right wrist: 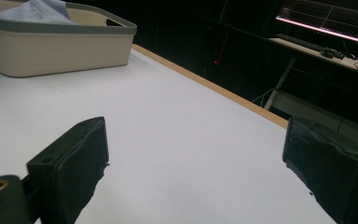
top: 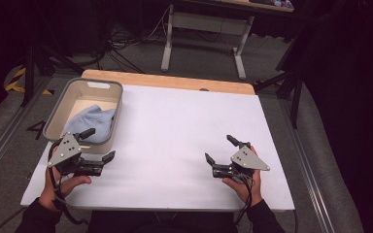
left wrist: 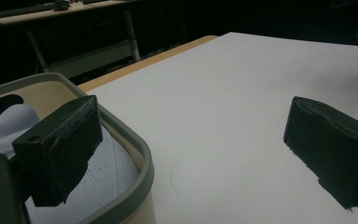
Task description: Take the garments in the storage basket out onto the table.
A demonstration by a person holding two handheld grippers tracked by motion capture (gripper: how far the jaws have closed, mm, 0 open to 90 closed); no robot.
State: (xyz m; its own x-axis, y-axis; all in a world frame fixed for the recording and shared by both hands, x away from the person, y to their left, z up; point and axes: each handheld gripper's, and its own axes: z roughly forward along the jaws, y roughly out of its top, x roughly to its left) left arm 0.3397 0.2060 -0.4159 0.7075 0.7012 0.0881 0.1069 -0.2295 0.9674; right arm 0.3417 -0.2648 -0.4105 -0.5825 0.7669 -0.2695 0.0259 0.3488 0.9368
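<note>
- One beige bin [top: 59, 104] with a grey rim stands at the table's far left corner, at about ten o'clock from the table's middle; in the right gripper view it sits at eleven o'clock [right wrist: 51, 51].
- One light blue cloth [top: 91, 124] lies crumpled inside that bin, heaped toward the near wall; the left gripper view shows its textured weave just behind the rim [left wrist: 105, 182].
- One left gripper [top: 96, 144] is held by the person's left hand [top: 60, 187] at the table's near left, about eight o'clock from the middle. Its jaws stand wide apart and empty: one hangs over the bin's near corner above the cloth, the other over the bare sheet at its three o'clock side.
- One white table top [top: 175, 136] has a strip of wood [top: 175, 81] along its twelve o'clock edge.
- One right gripper [top: 218, 149] is held by the right hand [top: 245, 187] at about four o'clock from the middle. Its jaws are spread wide with only bare white surface between them, well apart from the bin.
- Two grey three-cornered plates are in sight, one on each gripper.
- One second table [top: 209, 22] stands on the floor at twelve o'clock; one lit screen [right wrist: 328, 21] glows at one o'clock in the right gripper view.
</note>
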